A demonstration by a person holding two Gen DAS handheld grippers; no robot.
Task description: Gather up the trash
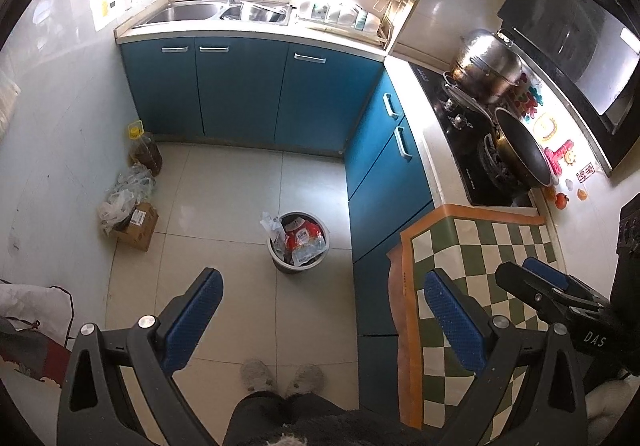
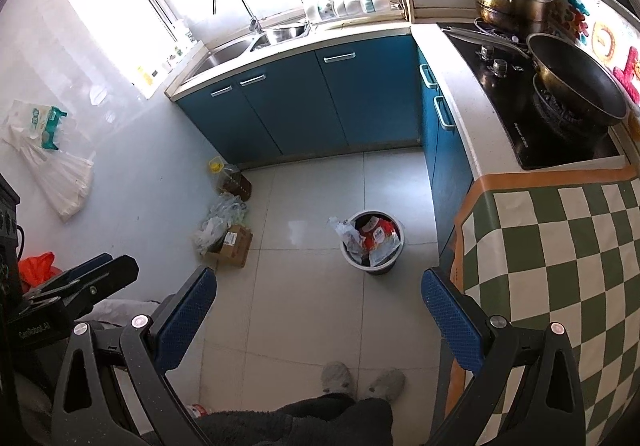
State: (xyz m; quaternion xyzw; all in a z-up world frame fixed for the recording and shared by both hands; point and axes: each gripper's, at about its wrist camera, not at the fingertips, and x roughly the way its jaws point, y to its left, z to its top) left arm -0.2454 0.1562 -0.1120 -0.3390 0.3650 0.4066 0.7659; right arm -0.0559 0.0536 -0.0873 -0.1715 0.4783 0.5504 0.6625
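A small round trash bin [image 1: 298, 242] stands on the tiled kitchen floor, filled with red and clear plastic wrappers; it also shows in the right wrist view [image 2: 372, 244]. My left gripper [image 1: 322, 282] is open and empty, held high above the floor, short of the bin. My right gripper [image 2: 318, 284] is open and empty, also high above the floor. The right gripper's fingers [image 1: 536, 278] show at the right edge of the left wrist view, over the checkered cloth. The left gripper's fingers [image 2: 96, 266] show at the left of the right wrist view.
A cardboard box [image 1: 138, 224] with crumpled plastic bags [image 1: 128, 192] and an oil bottle [image 1: 145, 150] sit by the left wall. Blue cabinets [image 1: 256, 90] run under the sink and stove. A green checkered cloth [image 2: 560, 254] covers the counter at right. My slippered feet [image 1: 280, 376] stand below.
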